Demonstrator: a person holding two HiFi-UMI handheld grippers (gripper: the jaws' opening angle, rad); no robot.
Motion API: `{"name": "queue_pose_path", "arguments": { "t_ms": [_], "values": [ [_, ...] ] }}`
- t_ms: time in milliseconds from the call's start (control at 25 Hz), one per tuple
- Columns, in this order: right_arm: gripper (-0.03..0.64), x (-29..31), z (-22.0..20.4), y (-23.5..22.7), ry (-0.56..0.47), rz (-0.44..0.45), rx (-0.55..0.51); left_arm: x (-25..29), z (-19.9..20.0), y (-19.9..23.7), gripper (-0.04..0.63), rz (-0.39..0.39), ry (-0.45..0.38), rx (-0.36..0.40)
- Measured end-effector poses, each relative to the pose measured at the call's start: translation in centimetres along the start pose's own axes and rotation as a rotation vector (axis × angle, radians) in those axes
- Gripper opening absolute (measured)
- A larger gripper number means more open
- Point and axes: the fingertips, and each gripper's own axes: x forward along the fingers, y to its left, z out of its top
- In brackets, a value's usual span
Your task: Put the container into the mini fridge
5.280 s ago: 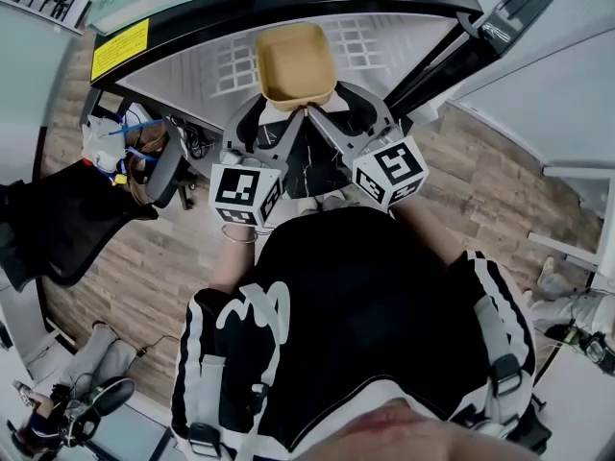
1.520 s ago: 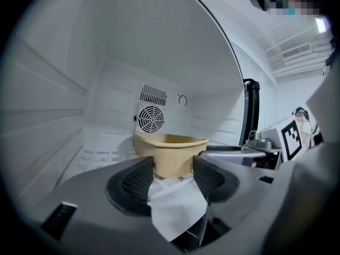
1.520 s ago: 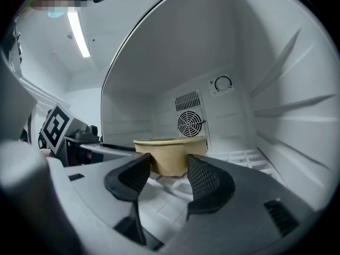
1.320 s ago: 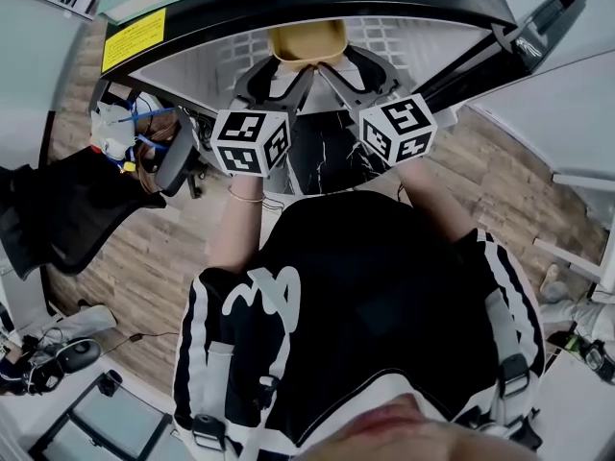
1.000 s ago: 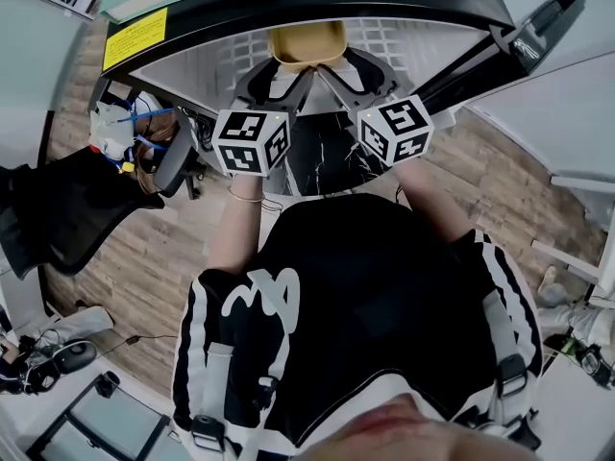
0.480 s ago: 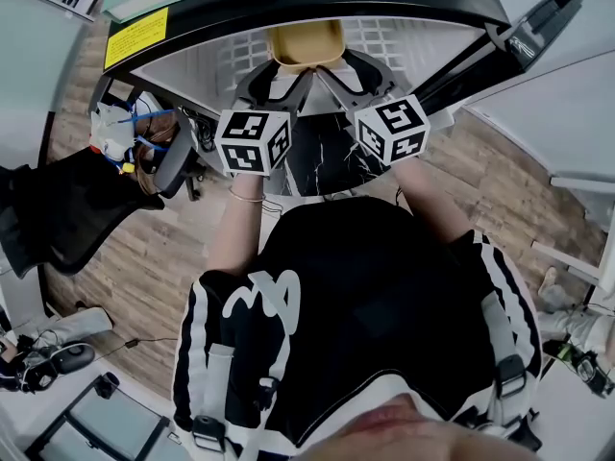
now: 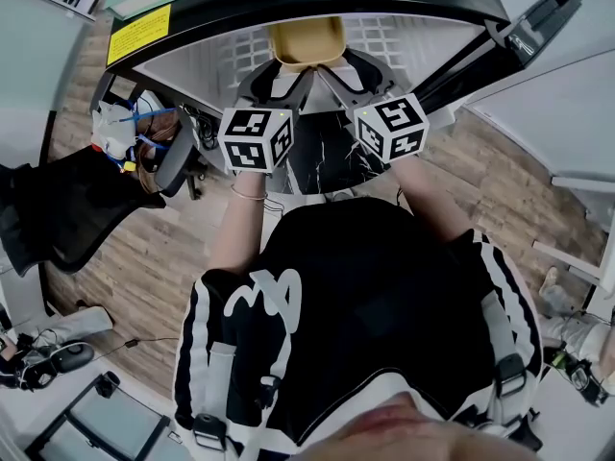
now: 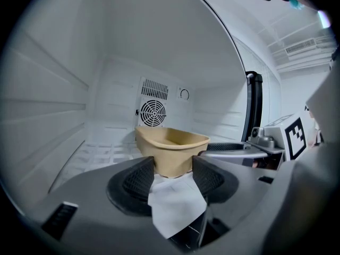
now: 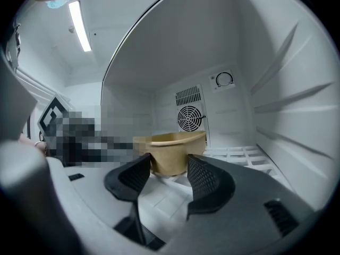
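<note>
**Left hand-held gripper** (image 8: pixel 173 169): released, with the jaws apart and clamping nothing. The tan open-topped container (image 8: pixel 171 142) stands upright just beyond the tips, its base showing in the gap between the pads.

**Right hand-held gripper** (image 9: pixel 169 166): likewise released, with the same container straight ahead of it and close to the tips.

**Beyond both:** the container rests on the white gridded surface (image 8: pixel 101 152) inside the mini fridge (image 8: pixel 53 89). It stands in front of the round fan grille (image 8: pixel 152 112) on the back wall. Whether any pad touches the container's side cannot be told.

**Judgement:** placement looks complete, and only the withdrawal is not yet done.

**Hazards:**
- A pad that brushes the container's side on the way out could drag this apparently light, empty container toward the front edge, or tilt it.
- A slanted pull-back would make such contact more likely, because both pairs of tips sit so close to its base.
- The gridded surface could catch the base and tip the container.
</note>
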Motion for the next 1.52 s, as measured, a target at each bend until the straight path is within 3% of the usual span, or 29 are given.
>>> {"name": "queue_pose_path", "arguments": {
  "t_ms": [880,1160,1520],
  "values": [
    [0.221,0.1,-1.4,-0.1,0.040,-0.034,-0.044,0.2,-1.0,0.0,0.227,0.032,0.008,0.028],
    [0.221,-0.1,-1.3,-0.3,0.018,-0.040,-0.021,-0.4,-1.2,0.4,0.227,0.090,-0.032,0.065],
    [0.221,-1.4,-0.8,-0.2,-0.019,-0.042,-0.017,-1.5,-1.1,0.1,0.227,0.104,-0.067,0.050]
  ]
}}
